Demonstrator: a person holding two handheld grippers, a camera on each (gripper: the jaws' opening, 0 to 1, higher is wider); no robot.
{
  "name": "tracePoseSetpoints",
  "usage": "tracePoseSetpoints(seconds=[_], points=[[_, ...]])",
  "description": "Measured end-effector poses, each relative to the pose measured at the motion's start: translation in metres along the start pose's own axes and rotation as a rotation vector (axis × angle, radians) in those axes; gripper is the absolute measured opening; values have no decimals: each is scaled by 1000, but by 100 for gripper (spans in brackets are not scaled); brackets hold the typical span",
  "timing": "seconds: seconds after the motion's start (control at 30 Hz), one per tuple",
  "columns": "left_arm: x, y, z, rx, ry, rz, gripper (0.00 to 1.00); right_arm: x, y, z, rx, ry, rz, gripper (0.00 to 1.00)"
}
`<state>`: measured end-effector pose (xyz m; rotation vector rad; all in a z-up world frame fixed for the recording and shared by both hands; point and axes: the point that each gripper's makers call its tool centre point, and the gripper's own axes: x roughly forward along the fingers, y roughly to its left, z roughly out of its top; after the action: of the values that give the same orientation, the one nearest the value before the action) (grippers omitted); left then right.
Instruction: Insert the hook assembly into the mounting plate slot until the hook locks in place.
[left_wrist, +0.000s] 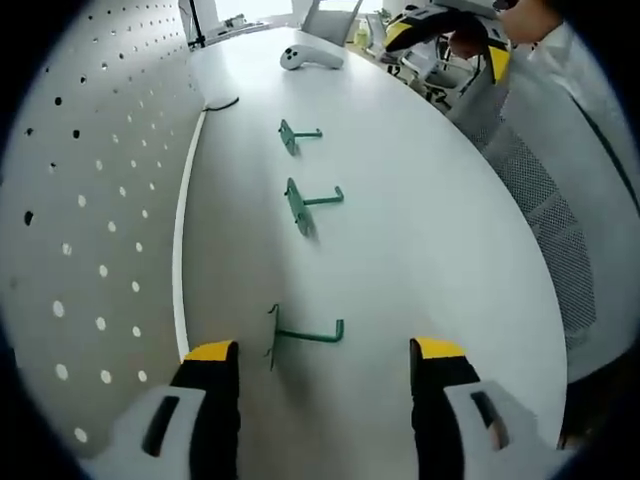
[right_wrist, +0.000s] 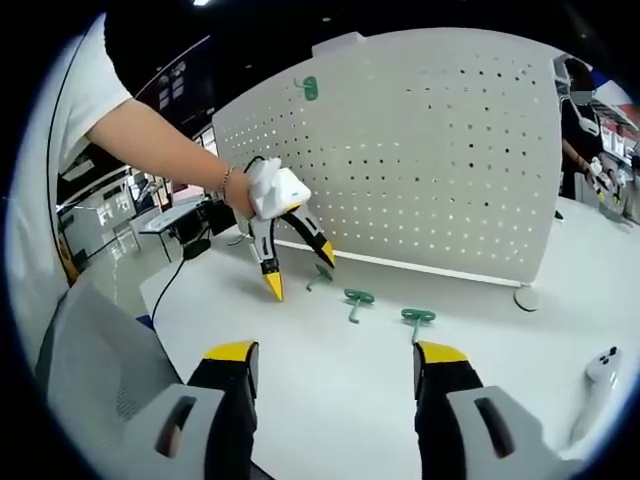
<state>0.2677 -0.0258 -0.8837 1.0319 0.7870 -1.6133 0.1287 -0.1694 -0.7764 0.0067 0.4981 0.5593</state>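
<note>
Your left hand-held gripper (left_wrist: 325, 362) sits low over the white desk (left_wrist: 430, 220) with its yellow-tipped jaws spread wide and nothing between them. Just ahead of the jaws lies the nearest hook (left_wrist: 300, 334): thin green wire, a small flat back plate at its left end, a straight shank, and a short upturned tip at its right end. Its long axis runs left to right across the desk, tip pointing away from the pegboard (left_wrist: 90, 200). The middle hook (left_wrist: 310, 205) lies farther off, same green, same layout, plate toward the board and tip to the right. The far hook (left_wrist: 297, 135) lies beyond that, again plate-left, tip-right. All three form a row running away from you, near the board's base edge but not touching it. The pegboard is white, perforated with round holes, standing upright along the left of the desk. A white controller (left_wrist: 310, 55) rests at the far end of the desk. In the right gripper view your right hand-held gripper (right_wrist: 335, 362) is also open, jaws wide apart and holding nothing; the left one (right_wrist: 297, 270) shows there held in your hand (right_wrist: 243, 190), tips pointing down at the desk next to the hooks. One more green hook (right_wrist: 307, 88) hangs high on the board's upper left.
</note>
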Motion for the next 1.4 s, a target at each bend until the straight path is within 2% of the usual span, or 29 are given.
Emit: tracePoseSetpoints(seconds=[0.07,0.13,0.37,0.67,0.87,1.23,1.4], points=[[-1,2,0,-8,-1,3,64,0,-1,0,-1,0,-2,60],[-2,3,0,-11,2,5,60,0,0,3,37,-23,5,60],[-3,6,0,-16,4,8,50,0,-1,1,19,-11,-1,58],[-3,7,-1,-18,9,10,44,2,5,-2,-23,16,18,58],[-5,10,-1,-39,16,21,32,2,4,-3,-14,18,15,62],[-4,12,0,-77,19,42,29,3,6,-5,-23,25,20,62],[-4,14,0,-94,20,55,24,3,7,-4,-23,25,21,63]])
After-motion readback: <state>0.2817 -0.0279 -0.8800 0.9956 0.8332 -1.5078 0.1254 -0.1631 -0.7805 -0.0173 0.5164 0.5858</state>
